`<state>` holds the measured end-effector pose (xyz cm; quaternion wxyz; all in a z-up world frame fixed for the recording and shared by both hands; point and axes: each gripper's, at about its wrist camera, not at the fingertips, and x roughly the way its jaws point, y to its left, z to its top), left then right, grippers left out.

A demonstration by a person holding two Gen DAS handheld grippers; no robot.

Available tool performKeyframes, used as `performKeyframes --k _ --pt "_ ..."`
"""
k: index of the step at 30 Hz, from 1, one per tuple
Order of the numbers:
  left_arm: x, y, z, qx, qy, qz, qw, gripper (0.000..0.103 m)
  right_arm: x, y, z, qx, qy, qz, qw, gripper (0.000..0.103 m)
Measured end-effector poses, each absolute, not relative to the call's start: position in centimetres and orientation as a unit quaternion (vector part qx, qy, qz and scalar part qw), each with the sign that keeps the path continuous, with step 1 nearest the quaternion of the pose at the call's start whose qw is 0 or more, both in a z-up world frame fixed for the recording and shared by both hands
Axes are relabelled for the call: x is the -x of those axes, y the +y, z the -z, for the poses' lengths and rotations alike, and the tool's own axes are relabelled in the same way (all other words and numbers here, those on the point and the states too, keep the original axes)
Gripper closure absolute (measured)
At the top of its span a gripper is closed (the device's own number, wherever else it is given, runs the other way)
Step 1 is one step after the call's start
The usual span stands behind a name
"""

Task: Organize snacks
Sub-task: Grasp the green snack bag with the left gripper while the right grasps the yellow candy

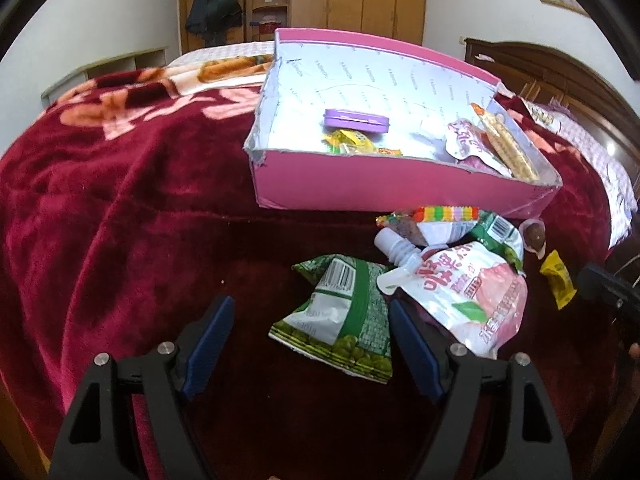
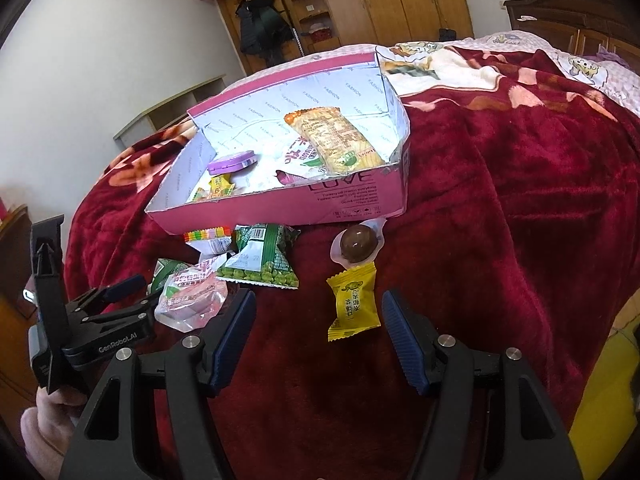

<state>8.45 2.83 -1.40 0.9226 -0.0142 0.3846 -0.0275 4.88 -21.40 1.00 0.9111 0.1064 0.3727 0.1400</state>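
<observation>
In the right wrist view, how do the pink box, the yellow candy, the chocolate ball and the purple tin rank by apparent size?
Largest to smallest:
1. pink box
2. yellow candy
3. purple tin and chocolate ball: look alike, and the tin lies farther away, so unranked.

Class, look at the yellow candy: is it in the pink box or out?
Out. The yellow candy lies on the red blanket, in front of the pink box.

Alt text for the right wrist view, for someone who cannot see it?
Open right tongs frame a yellow candy on a red blanket. Beyond lies a pink box partly filled with snacks; the left tongs reach into loose packets at left.
</observation>
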Motion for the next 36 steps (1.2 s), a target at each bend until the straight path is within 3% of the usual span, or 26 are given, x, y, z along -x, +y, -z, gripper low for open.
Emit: performKeyframes --k 2,6,8,9,10,21,24,32,36 --pt "-8.4 3.0 1.3 0.019 0.383 0.028 0.923 0.022 -4.9 -21.4 -0.9 -0.106 0.374 -0.139 0.911 0.036" --pt "-7.8 2.9 0.9 0.027 0.369 0.039 0.928 0.044 -5.0 -21.4 -0.6 -0.105 0.376 -0.133 0.911 0.036" --pt "-7.6 2.9 0.7 0.024 0.36 0.034 0.932 0.045 -5.2 -21.5 -0.3 -0.105 0.379 -0.132 0.91 0.036" --pt "-7.5 2.9 0.6 0.022 0.358 0.031 0.933 0.049 -5.2 -21.6 -0.1 -0.106 0.38 -0.132 0.909 0.036" --pt "-7.4 3.1 0.6 0.026 0.355 0.032 0.934 0.059 -5.2 -21.7 0.0 -0.107 0.38 -0.132 0.909 0.036" --pt "-8.5 2.6 1.0 0.017 0.358 0.037 0.933 0.058 -6.0 -20.9 0.7 -0.096 0.37 -0.13 0.915 0.036" --pt "-9.9 3.3 2.1 0.034 0.376 0.029 0.925 0.051 -6.2 -20.7 1.1 -0.093 0.365 -0.127 0.918 0.036" --pt "-9.7 2.7 2.8 0.01 0.371 0.022 0.928 0.051 -6.3 -20.3 2.3 -0.078 0.353 -0.116 0.925 0.036" --pt "-9.5 2.5 3.1 0.007 0.371 0.022 0.928 0.048 -6.3 -20.3 2.5 -0.089 0.346 -0.132 0.925 0.029"
